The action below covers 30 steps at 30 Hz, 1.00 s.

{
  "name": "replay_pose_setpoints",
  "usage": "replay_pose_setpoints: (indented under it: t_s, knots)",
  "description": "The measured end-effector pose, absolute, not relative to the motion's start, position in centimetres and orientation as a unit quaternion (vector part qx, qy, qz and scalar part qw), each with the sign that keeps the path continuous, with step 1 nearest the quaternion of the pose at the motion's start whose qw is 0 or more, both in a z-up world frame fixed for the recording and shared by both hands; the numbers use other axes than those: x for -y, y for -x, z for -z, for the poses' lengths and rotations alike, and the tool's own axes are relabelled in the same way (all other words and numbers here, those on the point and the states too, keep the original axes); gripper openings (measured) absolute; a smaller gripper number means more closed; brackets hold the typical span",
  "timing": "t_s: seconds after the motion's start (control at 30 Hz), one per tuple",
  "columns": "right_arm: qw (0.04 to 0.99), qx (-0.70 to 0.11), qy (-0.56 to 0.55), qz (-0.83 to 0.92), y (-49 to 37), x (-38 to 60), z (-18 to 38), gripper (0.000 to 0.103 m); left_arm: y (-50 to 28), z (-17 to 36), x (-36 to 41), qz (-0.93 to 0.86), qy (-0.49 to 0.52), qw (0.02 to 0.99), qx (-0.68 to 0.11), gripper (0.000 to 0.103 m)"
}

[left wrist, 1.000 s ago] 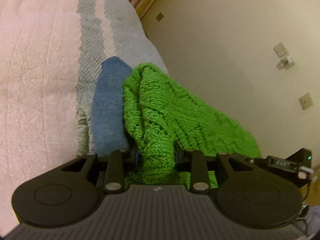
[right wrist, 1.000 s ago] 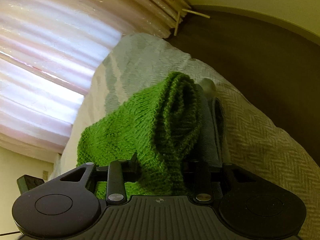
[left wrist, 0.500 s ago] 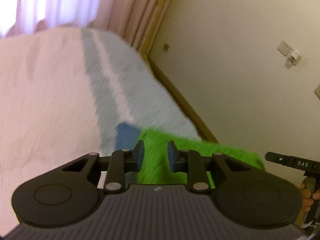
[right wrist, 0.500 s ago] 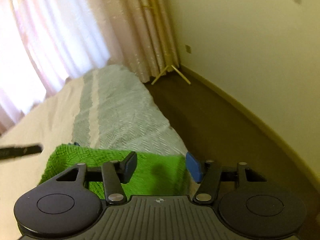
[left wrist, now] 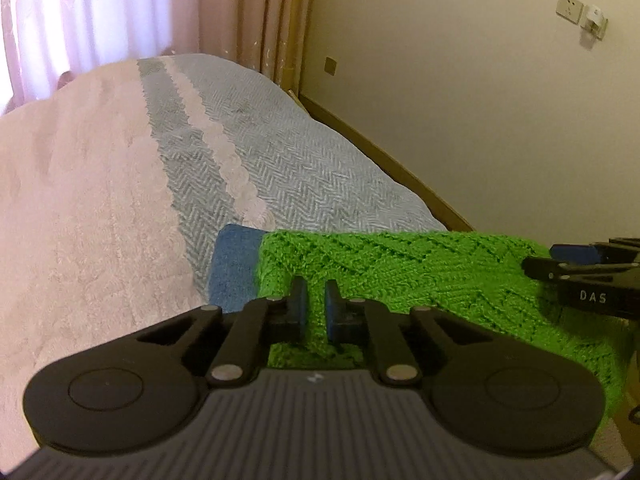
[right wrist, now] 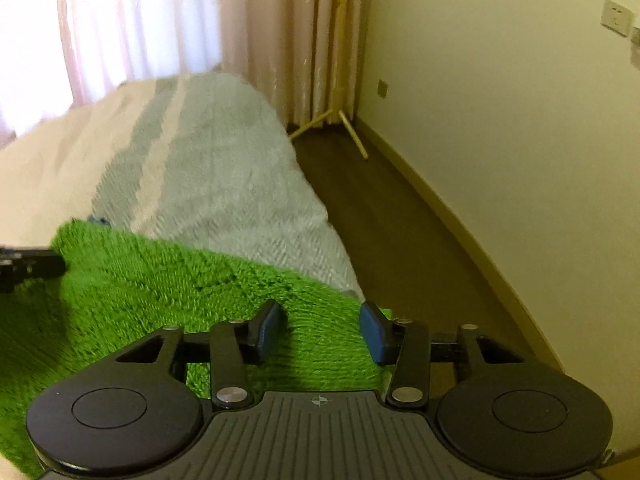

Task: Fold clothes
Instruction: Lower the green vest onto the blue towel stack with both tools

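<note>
With my left gripper [left wrist: 316, 306] jaws pressed together and my right gripper [right wrist: 320, 330] jaws closing, both empty above the green sweater [left wrist: 420, 276] on the bed [left wrist: 280, 168], I'd pinch this soft, floppy knit at its edge.

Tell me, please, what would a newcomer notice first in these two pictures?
The bright green knitted garment catches the eye first: it lies spread across the near end of the bed, partly covering a folded blue cloth. The left tool is nearly shut over its left part; the right tool, jaws apart and closing, is above its right edge beside the dark floor. Behind the bed hang pale pink curtains.
</note>
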State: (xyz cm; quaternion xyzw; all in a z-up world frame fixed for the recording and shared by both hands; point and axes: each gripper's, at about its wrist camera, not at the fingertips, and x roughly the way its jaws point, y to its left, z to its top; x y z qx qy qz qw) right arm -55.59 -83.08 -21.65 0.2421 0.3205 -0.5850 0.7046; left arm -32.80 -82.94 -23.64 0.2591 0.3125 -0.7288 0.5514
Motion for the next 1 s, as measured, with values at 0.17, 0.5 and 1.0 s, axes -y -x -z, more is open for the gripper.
replay_pose_setpoints:
  t_s: [0.17,0.5,1.0]
  knots:
    - [0.724,-0.273,-0.254,0.58,56.9,79.4,18.4,0.045,31.7,21.5,79.2,0.742,-0.245,0.542,-0.309,0.007]
    - [0.695,-0.329,-0.301,0.565,56.5,73.6,22.1,0.045,31.6,23.3,72.2,0.73,-0.284,0.537,-0.314,0.007]
    - [0.693,-0.343,-0.314,0.551,54.7,71.7,20.8,0.045,32.5,22.2,69.8,0.698,-0.308,0.564,-0.316,0.007]
